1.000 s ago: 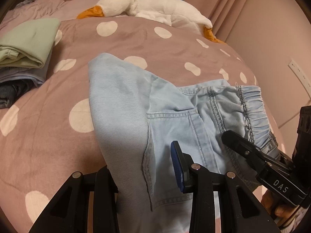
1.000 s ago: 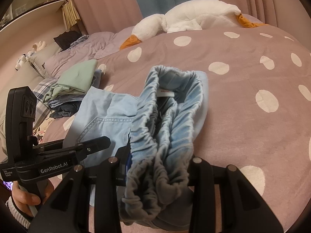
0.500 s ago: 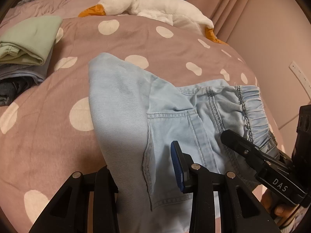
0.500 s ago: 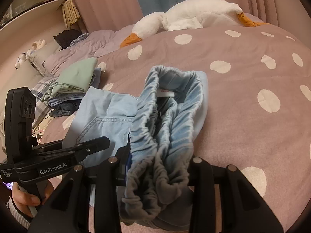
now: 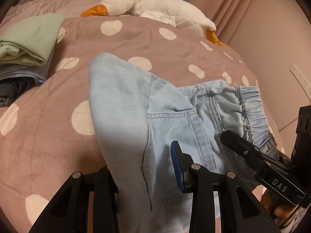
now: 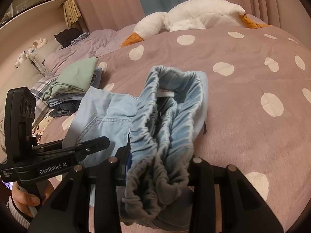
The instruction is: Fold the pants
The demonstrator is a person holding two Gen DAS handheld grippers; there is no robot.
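Observation:
Light blue denim pants (image 5: 136,106) lie folded on the polka-dot bedspread (image 5: 48,145). My left gripper (image 5: 143,176) is shut on the folded leg edge near a back pocket. My right gripper (image 6: 157,167) is shut on the bunched elastic waistband (image 6: 167,116), which hangs between its fingers. The right gripper also shows at the right of the left wrist view (image 5: 252,155), beside the waistband (image 5: 252,108). The left gripper shows at the left of the right wrist view (image 6: 64,155).
A stack of folded clothes with a green top (image 5: 29,38) sits at the left of the bed (image 6: 75,81). A white plush goose (image 5: 155,7) lies at the far edge by the curtains (image 6: 194,15). A wall is at the right.
Both grippers keep their hold. The view has shifted slightly; the pants and bed sit a little lower in the frames than before.

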